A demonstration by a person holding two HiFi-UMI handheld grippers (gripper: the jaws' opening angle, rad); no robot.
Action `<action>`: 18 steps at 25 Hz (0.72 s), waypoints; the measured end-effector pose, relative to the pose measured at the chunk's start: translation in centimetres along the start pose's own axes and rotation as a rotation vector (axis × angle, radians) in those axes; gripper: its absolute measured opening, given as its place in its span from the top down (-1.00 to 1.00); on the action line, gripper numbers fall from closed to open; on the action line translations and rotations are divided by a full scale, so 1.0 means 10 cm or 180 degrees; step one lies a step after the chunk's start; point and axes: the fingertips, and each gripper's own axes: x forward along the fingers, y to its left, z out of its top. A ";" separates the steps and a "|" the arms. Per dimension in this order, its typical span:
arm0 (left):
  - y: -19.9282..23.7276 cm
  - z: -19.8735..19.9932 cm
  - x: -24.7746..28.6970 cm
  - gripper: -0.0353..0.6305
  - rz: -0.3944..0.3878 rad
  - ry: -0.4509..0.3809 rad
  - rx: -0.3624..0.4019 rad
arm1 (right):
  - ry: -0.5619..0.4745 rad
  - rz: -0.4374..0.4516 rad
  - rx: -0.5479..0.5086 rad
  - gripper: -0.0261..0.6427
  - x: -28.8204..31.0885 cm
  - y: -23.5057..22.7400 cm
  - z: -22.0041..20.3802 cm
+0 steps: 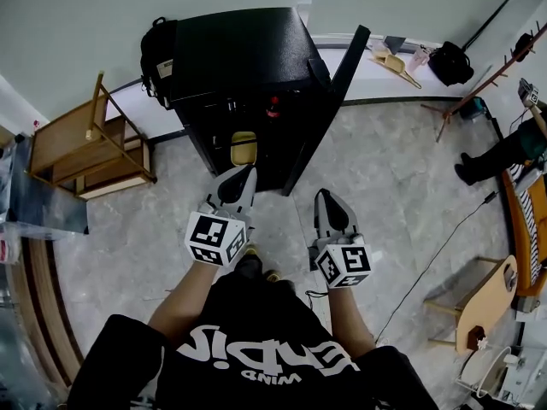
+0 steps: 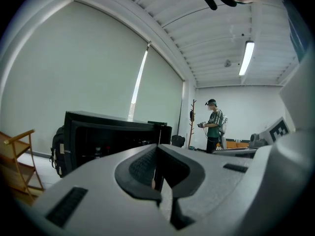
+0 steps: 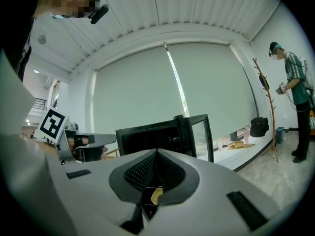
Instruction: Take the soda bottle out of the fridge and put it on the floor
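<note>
The black fridge stands on the floor ahead with its door swung open to the right. Inside it I see a dark item with a red top on an upper shelf and a yellow container lower down; I cannot tell which is the soda bottle. My left gripper is shut and empty, its tips just short of the fridge's open front. My right gripper is also shut and empty, a little further back, beside the door's edge. Both gripper views look level at the fridge.
A dark backpack leans on the fridge's left side. Wooden furniture stands at the left. A coat stand, another person, a floor cable and a wooden chair are at the right.
</note>
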 end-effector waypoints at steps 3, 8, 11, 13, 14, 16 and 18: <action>0.18 -0.06 0.19 0.87 0.0015 0.0018 -0.0010 | -0.0007 0.0002 0.0002 0.86 0.23 -0.02 -0.03; 0.32 -0.16 0.43 0.88 0.0019 0.0020 -0.0007 | -0.0028 -0.0019 -0.0011 0.86 0.50 -0.13 -0.07; 0.39 -0.20 0.45 0.87 0.0046 0.0022 -0.0009 | -0.0021 0.0015 0.0014 0.86 0.58 -0.10 -0.13; 0.42 -0.26 0.42 0.88 0.0079 0.0036 -0.0024 | -0.0001 0.0048 0.0022 0.86 0.59 -0.05 -0.19; 0.43 -0.29 0.39 0.88 0.0091 0.0044 -0.0023 | 0.0008 0.0057 0.0026 0.86 0.59 -0.04 -0.23; 0.41 -0.36 0.36 0.87 0.0098 0.0058 -0.0015 | 0.0028 0.0051 0.0031 0.86 0.55 -0.03 -0.30; 0.38 -0.42 0.34 0.88 0.0093 0.0068 -0.0010 | 0.0039 0.0046 0.0030 0.86 0.51 -0.04 -0.35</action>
